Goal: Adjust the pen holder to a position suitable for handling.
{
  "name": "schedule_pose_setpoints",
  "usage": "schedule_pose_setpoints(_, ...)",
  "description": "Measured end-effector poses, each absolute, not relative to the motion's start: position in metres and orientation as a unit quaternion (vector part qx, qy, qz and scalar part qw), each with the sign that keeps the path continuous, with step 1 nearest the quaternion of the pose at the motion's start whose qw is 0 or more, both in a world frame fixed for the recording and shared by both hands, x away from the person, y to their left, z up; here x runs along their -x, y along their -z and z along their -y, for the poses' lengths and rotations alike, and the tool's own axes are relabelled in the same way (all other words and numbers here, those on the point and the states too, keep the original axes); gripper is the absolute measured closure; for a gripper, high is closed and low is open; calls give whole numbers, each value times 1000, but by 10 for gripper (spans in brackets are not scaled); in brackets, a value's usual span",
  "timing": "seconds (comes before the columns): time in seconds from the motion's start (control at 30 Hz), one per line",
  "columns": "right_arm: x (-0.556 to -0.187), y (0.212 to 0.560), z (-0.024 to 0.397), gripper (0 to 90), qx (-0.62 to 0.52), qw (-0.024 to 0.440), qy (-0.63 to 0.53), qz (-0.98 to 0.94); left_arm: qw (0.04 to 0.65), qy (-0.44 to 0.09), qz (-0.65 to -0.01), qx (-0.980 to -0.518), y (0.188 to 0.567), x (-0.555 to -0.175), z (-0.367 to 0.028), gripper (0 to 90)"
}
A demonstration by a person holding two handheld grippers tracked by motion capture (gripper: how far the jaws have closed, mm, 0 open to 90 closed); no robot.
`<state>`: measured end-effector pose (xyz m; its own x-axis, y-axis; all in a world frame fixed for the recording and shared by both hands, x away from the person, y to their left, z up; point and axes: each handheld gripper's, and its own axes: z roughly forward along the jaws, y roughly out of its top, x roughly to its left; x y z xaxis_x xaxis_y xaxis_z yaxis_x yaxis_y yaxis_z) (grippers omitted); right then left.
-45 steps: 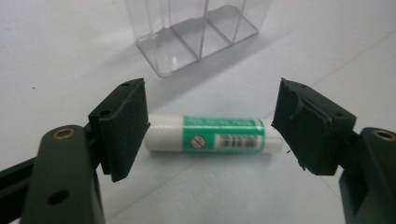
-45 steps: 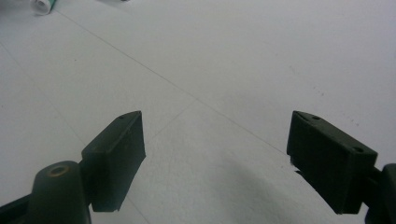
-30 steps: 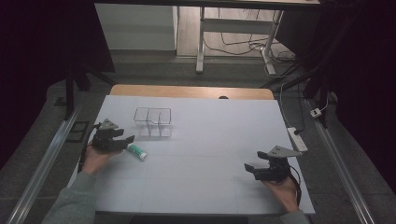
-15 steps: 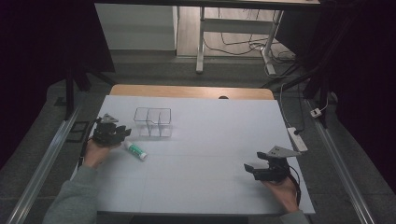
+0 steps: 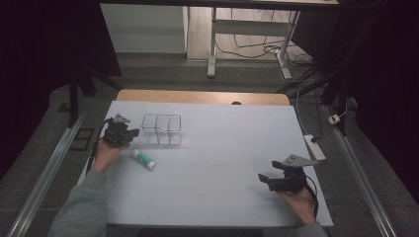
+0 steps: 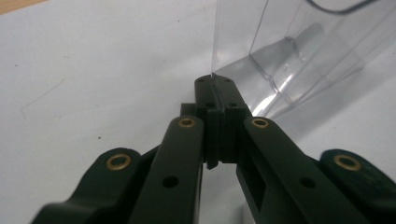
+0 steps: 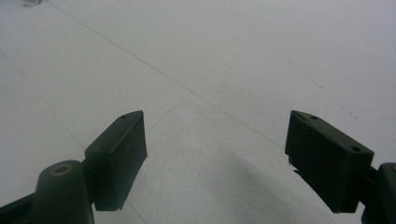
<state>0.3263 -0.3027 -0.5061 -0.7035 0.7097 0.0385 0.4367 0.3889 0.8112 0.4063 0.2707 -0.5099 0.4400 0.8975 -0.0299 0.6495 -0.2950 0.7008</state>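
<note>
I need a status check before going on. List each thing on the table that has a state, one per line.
Left gripper: fingers just closed, shut on the clear organiser's thin wall.
Clear organiser: upright, compartments empty as far as can be seen.
Glue stick: lying on its side on the table, free, near the left hand.
Right gripper: fingers wide open, nothing between them, over bare table.

One clear divided container (image 5: 161, 129), one white-and-green tube (image 5: 144, 159), and two tongs.
</note>
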Motion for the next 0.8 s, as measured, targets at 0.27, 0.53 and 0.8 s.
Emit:
schedule_pose_setpoints(0.27,-327,506,303,211,-350,159,-432,-816,332,-182,-493,-784,511,-416,-267,887)
schedule_pose_setpoints(0.53,-327,507,303,211,-349,159,-430,-817,335,-178,-489,-785,514,-418,-265,887)
schedule_pose_setpoints(0.8,-327,507,302,211,-348,157,-430,-818,337,-176,-482,-790,515,-419,-261,887)
